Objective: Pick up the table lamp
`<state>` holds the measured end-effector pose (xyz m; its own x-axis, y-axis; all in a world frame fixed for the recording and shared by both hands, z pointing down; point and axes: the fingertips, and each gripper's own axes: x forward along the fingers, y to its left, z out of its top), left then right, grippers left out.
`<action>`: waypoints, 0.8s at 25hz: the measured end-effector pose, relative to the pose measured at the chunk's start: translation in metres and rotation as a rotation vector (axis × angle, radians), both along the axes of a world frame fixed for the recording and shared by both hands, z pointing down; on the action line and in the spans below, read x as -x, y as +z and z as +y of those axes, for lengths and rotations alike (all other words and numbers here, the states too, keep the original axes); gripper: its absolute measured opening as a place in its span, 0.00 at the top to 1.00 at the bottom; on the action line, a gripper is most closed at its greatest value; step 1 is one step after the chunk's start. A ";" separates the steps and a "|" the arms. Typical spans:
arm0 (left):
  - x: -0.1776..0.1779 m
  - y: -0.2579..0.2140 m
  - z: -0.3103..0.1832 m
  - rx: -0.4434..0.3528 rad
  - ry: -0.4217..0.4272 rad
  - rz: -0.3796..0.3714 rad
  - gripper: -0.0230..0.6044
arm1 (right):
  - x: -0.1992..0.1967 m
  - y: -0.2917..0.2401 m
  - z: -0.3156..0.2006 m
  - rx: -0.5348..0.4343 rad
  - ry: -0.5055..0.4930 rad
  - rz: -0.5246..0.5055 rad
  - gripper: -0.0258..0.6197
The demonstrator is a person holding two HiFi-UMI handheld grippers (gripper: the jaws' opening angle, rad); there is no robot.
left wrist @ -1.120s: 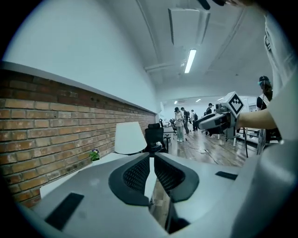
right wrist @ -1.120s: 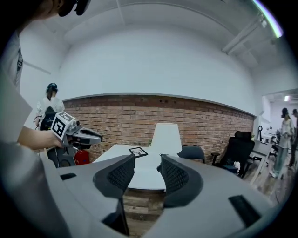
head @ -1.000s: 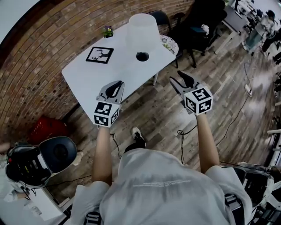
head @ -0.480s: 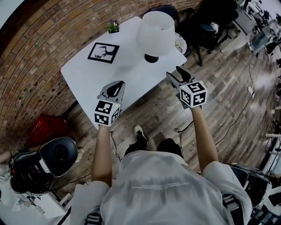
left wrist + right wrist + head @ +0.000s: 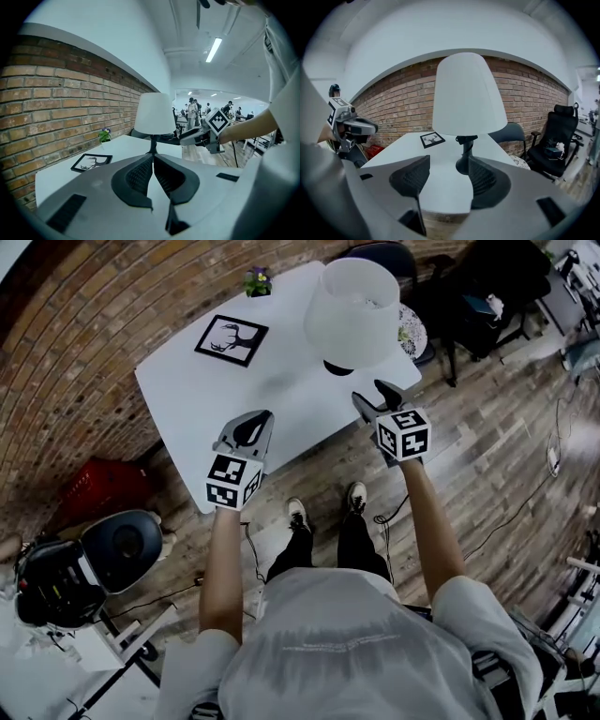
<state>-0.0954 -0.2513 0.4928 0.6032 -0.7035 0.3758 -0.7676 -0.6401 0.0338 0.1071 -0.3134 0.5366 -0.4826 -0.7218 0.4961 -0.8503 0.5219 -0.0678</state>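
The right claw (image 5: 446, 165) is held with jaws apart, the left claw (image 5: 153, 158) with jaws together, both empty; ahead of the right is seen the lamp (image 5: 468, 93): white tapered shade, dark stem.

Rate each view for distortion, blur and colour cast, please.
Head view: strong fisheye, the red brick wall curves; the white-shaded table lamp is sharp. Left gripper view: bluish cast, dark rounded corners, the ceiling strip light blown out. Right gripper view: same vignette, lamp sharp, no motion blur.
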 end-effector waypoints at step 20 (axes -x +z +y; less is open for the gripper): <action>-0.014 0.048 -0.012 0.092 -0.124 -0.038 0.93 | 0.021 0.039 -0.101 -0.234 -0.104 -0.005 0.52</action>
